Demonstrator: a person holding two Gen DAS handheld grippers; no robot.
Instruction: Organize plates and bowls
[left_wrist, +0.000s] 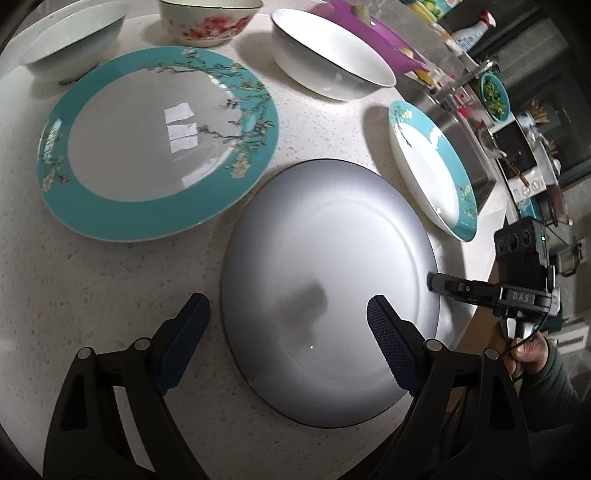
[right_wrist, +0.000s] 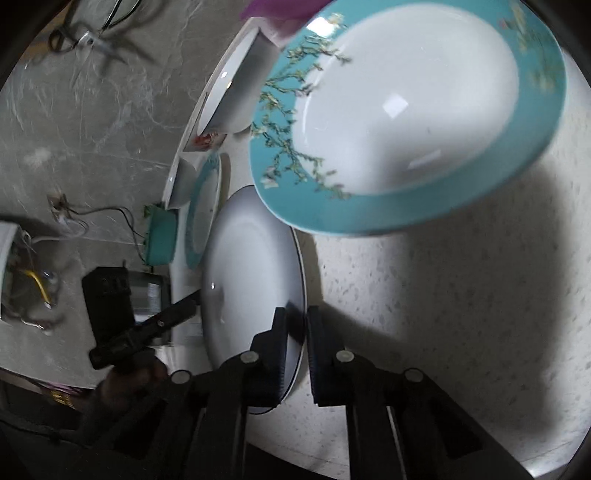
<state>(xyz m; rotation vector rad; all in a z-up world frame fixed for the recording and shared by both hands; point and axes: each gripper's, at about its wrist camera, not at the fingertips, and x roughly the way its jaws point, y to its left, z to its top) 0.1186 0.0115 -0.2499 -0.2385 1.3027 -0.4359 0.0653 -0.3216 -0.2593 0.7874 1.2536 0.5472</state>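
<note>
**Stacking barely begun: white plate pinched at its rim**

In the right wrist view, the right gripper (right_wrist: 306, 343) has its fingers clenched on the rim of the plain white plate (right_wrist: 251, 280), low in the centre of the frame, one pad above and one below the edge. In the left wrist view that plate (left_wrist: 328, 291) fills the lower middle, lying on the speckled counter (left_wrist: 92, 295). The left gripper (left_wrist: 284, 328) hangs over the plate's near side with its fingers spread wide, holding nothing.

As I judge it, almost nothing is sorted. The large teal-rimmed plate (left_wrist: 155, 144) sits alone at the left, the smaller teal plate (left_wrist: 432, 166) at the right, and three bowls line the top: a pale one (left_wrist: 70, 40) upper left, a red-flowered one (left_wrist: 210, 22) cut off by the frame, and a white bowl (left_wrist: 328, 62). No two pieces are stacked.

Whether the white plate is lifted at all or lies flat, I cannot tell. The right wrist view is blurred, and a purple thing (left_wrist: 373, 33) behind the white bowl is hard to identify.
</note>
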